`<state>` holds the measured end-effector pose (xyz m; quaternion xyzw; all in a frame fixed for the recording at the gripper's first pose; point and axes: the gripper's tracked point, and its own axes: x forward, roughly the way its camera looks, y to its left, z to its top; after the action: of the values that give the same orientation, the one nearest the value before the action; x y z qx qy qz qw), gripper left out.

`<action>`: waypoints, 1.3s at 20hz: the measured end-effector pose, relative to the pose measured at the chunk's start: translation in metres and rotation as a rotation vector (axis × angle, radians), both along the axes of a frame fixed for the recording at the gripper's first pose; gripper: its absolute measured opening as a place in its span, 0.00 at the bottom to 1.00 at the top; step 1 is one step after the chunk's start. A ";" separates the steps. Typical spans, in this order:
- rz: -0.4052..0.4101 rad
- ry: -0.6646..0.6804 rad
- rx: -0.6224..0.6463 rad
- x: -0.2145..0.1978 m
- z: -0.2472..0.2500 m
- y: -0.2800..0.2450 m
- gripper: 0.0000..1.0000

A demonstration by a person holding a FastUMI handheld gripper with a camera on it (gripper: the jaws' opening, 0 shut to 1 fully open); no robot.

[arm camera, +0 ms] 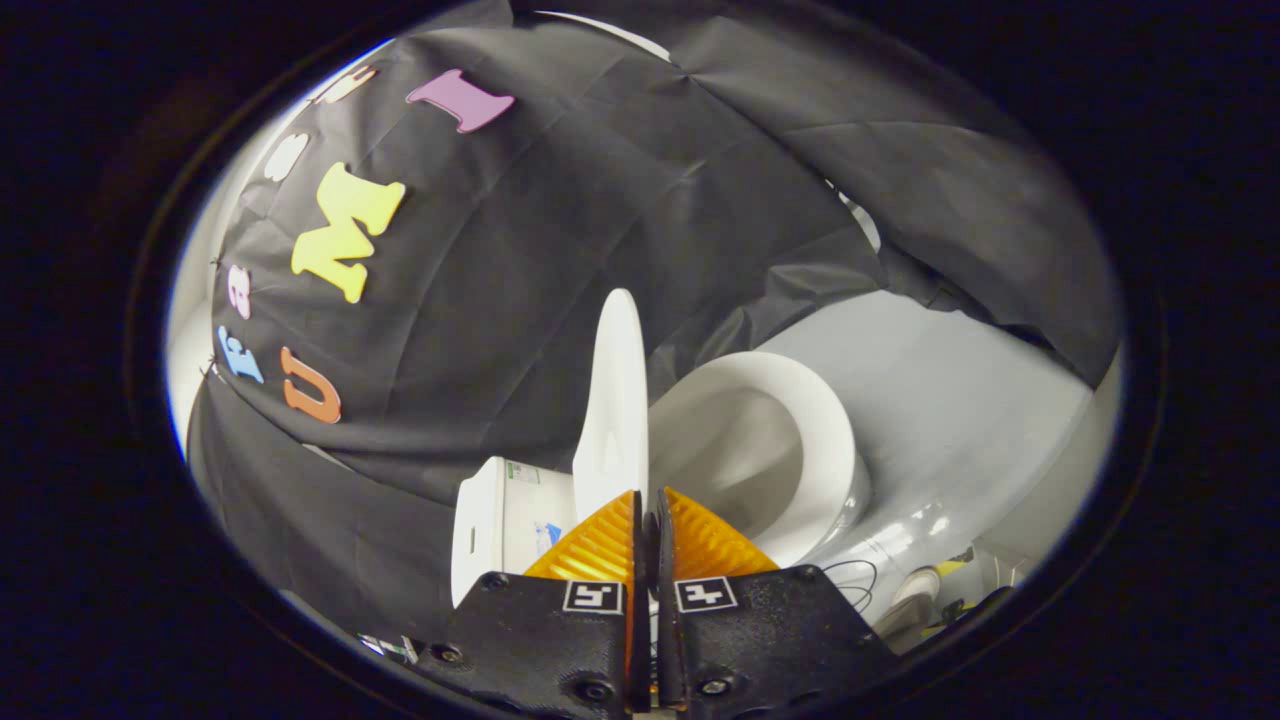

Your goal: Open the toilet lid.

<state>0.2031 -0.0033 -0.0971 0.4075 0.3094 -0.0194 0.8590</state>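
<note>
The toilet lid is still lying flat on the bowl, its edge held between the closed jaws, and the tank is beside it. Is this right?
Not quite. In the gripper view the toilet lid is raised, edge-on to the camera, and the bowl is open beside it. The rest holds: the gripper has its jaws closed on the lid's edge, and the tank is beside it.

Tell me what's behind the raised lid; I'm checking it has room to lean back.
Behind the lid, gripped edge-on by the shut gripper, stands the tank, with black cloth beyond. The lid and fingers cover the hinge, so the remaining gap can't be judged.

White toilet lid (615,400), white bowl (800,450), grey floor (950,400)
</note>
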 end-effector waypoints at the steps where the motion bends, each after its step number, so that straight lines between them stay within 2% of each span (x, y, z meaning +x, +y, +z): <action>1: 0.011 -0.008 -0.013 0.002 0.007 0.006 0.06; 11: 0.054 -0.039 -0.176 0.000 0.055 0.053 0.07; 26: 0.099 -0.095 -0.237 0.007 0.104 0.134 0.11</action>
<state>0.2105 0.1307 0.0072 0.2880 0.2839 0.0059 0.9146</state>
